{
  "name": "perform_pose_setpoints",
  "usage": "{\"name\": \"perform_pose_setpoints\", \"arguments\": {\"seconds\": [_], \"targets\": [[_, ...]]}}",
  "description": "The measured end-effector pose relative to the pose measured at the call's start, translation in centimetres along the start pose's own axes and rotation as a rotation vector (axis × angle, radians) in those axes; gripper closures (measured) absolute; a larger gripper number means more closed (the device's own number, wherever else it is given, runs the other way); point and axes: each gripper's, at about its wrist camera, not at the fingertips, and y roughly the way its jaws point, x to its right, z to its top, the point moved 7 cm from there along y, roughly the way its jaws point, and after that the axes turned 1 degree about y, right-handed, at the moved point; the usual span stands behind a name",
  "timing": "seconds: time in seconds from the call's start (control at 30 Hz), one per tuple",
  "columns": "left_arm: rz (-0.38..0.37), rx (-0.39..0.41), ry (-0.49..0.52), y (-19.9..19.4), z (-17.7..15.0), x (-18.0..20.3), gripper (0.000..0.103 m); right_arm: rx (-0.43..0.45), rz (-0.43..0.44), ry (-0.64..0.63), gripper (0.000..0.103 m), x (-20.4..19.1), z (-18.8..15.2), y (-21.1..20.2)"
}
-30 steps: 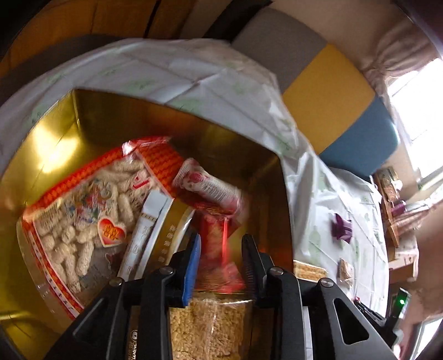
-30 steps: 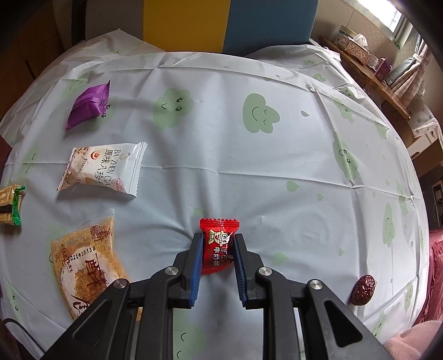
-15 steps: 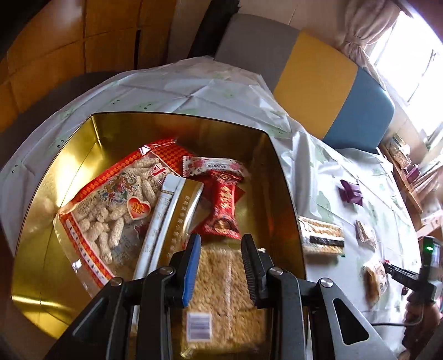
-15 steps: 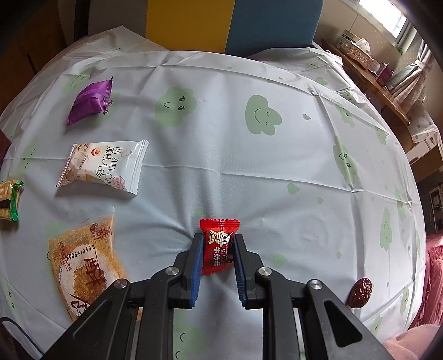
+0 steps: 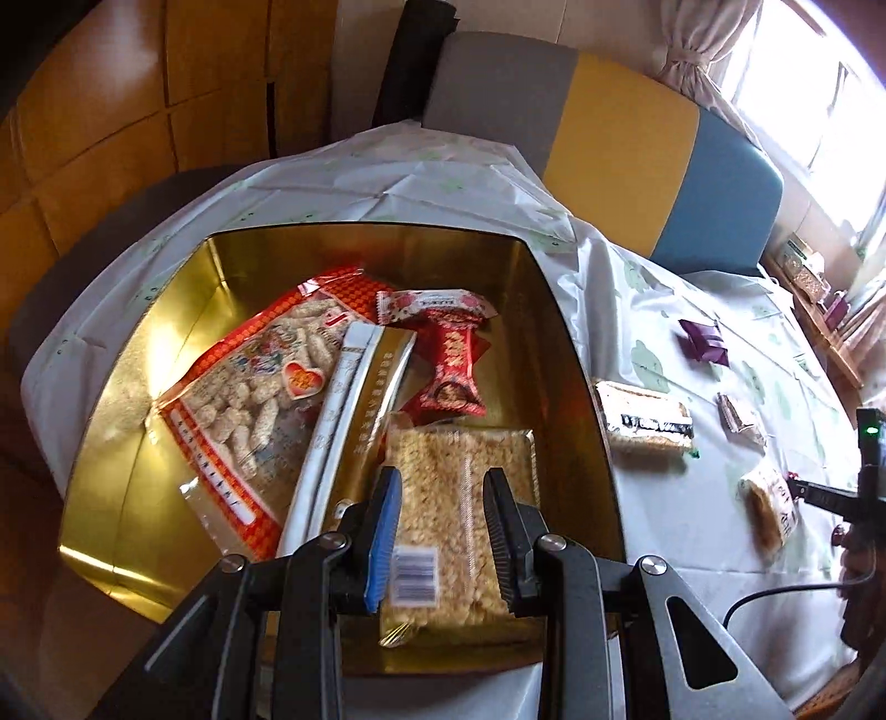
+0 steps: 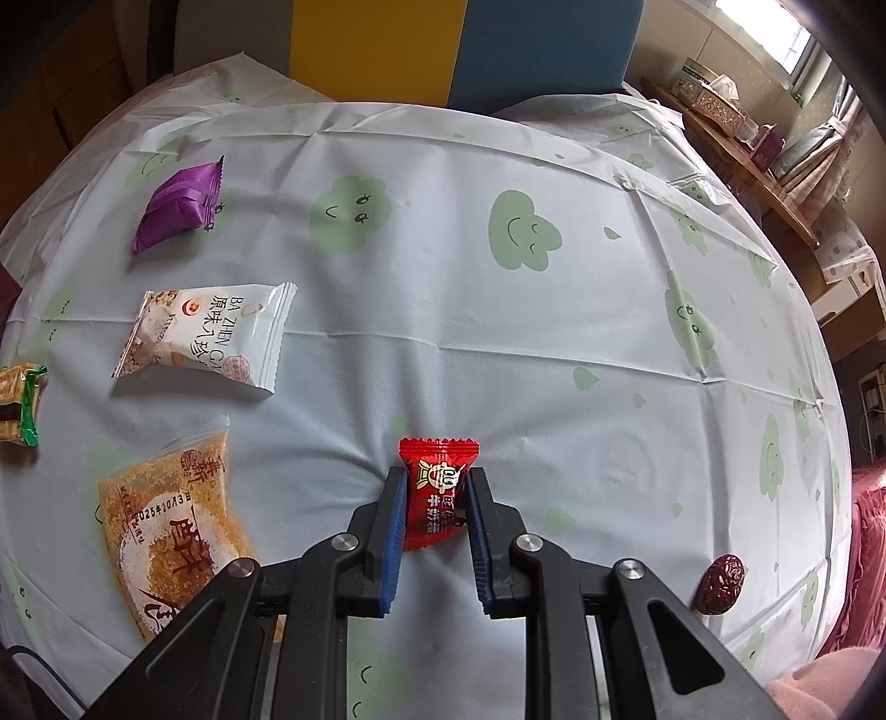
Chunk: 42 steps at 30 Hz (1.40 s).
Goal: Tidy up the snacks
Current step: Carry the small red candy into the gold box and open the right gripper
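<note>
My left gripper (image 5: pixel 441 479) hangs open over a gold tin (image 5: pixel 138 399), with nothing between its fingers. In the tin lie a bag of peanuts (image 5: pixel 249 387), a long gold-and-white box (image 5: pixel 354 399), a red patterned packet (image 5: pixel 451 360) and a clear pack of rice crisp (image 5: pixel 459 471), which is right below the fingers. My right gripper (image 6: pixel 437 479) points down at the tablecloth, shut on a small red candy (image 6: pixel 439 493) that rests on the cloth.
Left of the right gripper on the cloth lie a purple packet (image 6: pixel 180 202), a white packet (image 6: pixel 205 335), a golden crisp packet (image 6: pixel 171 531) and a green-edged packet (image 6: pixel 19 401). A red date (image 6: pixel 720 576) lies at the right. A padded bench back (image 6: pixel 459 44) runs behind the table.
The left gripper drew back from the tin and rolled. The red packet, blurred between its fingers a second ago, now lies in the tin. The right gripper kept still on the candy.
</note>
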Motion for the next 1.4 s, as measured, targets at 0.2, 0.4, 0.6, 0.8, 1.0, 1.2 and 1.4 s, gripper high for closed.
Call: {"name": "perform_pose_setpoints", "arguments": {"seconds": [0.2, 0.4, 0.6, 0.8, 1.0, 1.2, 1.4], "targets": [[0.039, 0.008, 0.005, -0.8, -0.9, -1.2, 0.072, 0.005, -0.003, 0.004, 0.082, 0.1, -0.2, 0.0], [0.066, 0.029, 0.019, -1.7, -1.3, -2.0, 0.072, 0.009, -0.015, -0.009, 0.082, -0.1, -0.2, 0.0], [0.087, 0.045, 0.041, -2.5, -1.9, -2.4, 0.072, 0.017, -0.033, -0.013, 0.082, -0.6, -0.3, -0.3], [0.071, 0.057, 0.041, -3.0, -2.1, -2.6, 0.072, 0.017, -0.025, 0.004, 0.082, -0.5, -0.3, -0.4], [0.069, 0.059, 0.044, -3.0, -2.3, -2.6, 0.072, -0.02, -0.011, 0.034, 0.083, 0.2, -0.1, -0.5], [0.065, 0.061, 0.04, -3.0, -2.4, -2.8, 0.072, 0.052, -0.045, 0.047, 0.083, -0.2, 0.4, -3.1], [0.066, 0.062, 0.032, -2.9, -2.4, -3.1, 0.072, 0.152, -0.007, -0.021, 0.083, -3.3, 1.1, -6.8]]}}
